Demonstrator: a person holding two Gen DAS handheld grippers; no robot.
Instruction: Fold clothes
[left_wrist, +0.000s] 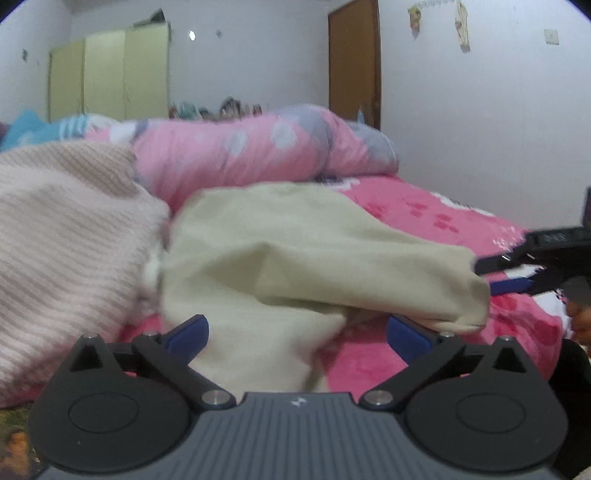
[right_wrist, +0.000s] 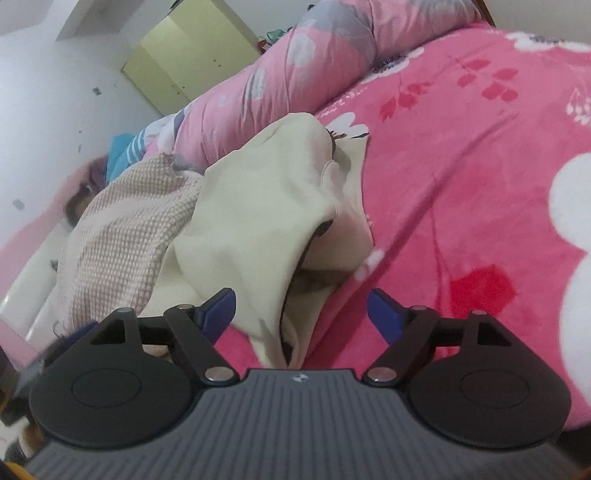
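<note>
A cream garment (left_wrist: 295, 251) lies rumpled and partly folded over on the pink floral bedsheet (left_wrist: 424, 214). My left gripper (left_wrist: 297, 334) is open wide over its near end, and the cloth runs between the blue pads without being pinched. The right gripper (left_wrist: 491, 275) shows at the right edge, by the garment's right corner. In the right wrist view the cream garment (right_wrist: 258, 206) stretches ahead of my right gripper (right_wrist: 303, 308), which is open with a strip of cloth lying loose between its fingers.
A pale pink knit garment (left_wrist: 66, 240) (right_wrist: 129, 229) is heaped left of the cream one. A rolled pink quilt (left_wrist: 240, 147) lies behind. A green wardrobe (left_wrist: 107, 74) and a brown door (left_wrist: 354, 62) stand at the far wall.
</note>
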